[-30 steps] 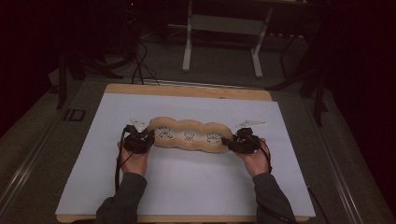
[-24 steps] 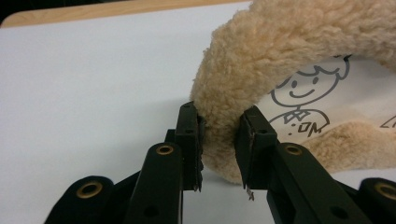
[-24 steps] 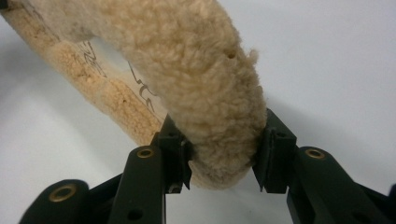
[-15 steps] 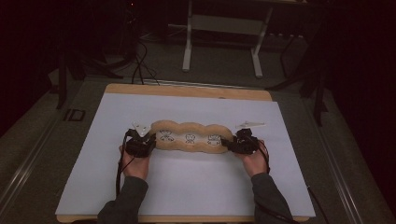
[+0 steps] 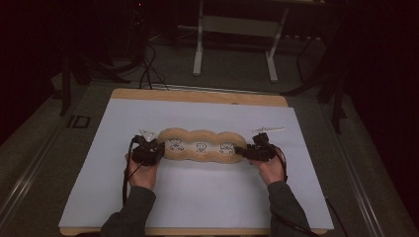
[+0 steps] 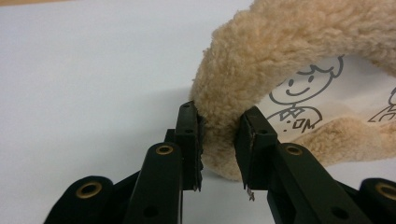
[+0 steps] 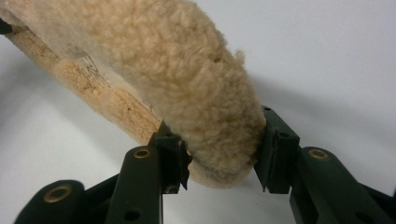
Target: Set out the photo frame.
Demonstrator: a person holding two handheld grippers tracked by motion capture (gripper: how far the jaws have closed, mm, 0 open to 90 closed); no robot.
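Both grippers are on the plush: our left gripper [image 5: 149, 149] clamps its left end, and our right gripper [image 5: 255, 150] has its jaws around the right end, the pads pressing the fleece after just easing wider. We judge the plush [image 5: 199, 146] stretched flat mid-sheet [image 5: 207, 197], toward the far edge, printed figures up. Letting go is what remains.

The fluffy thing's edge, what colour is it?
Tan, like a teddy bear; the fluffy rim shows best in the left gripper view.
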